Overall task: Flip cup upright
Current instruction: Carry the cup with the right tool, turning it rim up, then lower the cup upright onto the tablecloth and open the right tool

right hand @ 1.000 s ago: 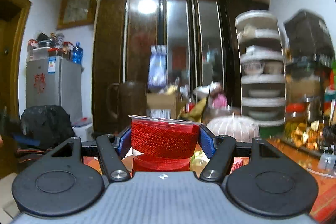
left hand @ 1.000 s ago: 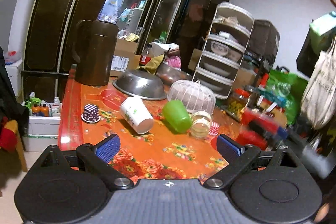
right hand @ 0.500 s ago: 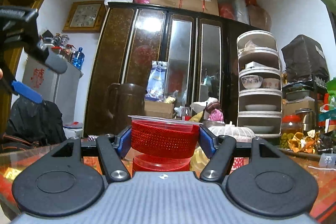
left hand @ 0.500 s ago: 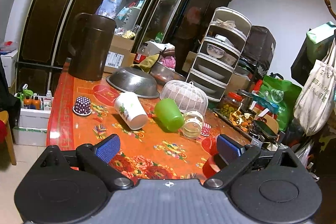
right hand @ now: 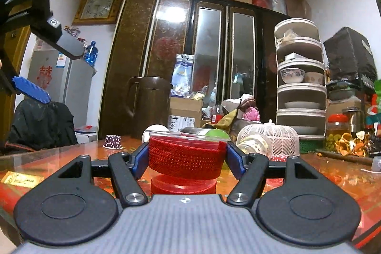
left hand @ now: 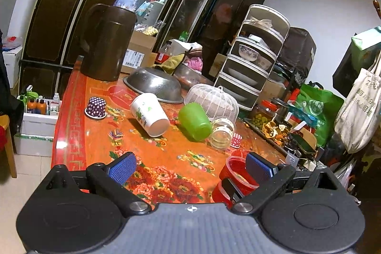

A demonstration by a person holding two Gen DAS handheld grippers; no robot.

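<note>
The right hand-held gripper (right hand: 187,162) pinches a red cup (right hand: 185,158) between its two blue pads (right hand: 234,163), one pressed to each side of the cup's red mesh sleeve. The cup stands upright, its clear rim on top and level, its base down on the table (right hand: 321,173) near the front edge. From the left wrist view the same red cup (left hand: 234,176) shows at the lower right, mouth upward, partly hidden behind that gripper's right finger.

The left hand-held gripper (left hand: 190,164) hangs above the table (left hand: 166,154) with its jaws spread wide, touching and holding nothing.

Farther back on the table a white paper cup (left hand: 150,114) and a green cup (left hand: 195,122) lie on their sides, just beside each other. A clear jar (left hand: 222,133) lies tipped next to the green cup, and a small purple dotted cup (left hand: 96,107) sits mouth down to the left. Behind them are a metal colander (left hand: 154,85), a white mesh cover (left hand: 213,101) and a brown jug (left hand: 106,42).
</note>
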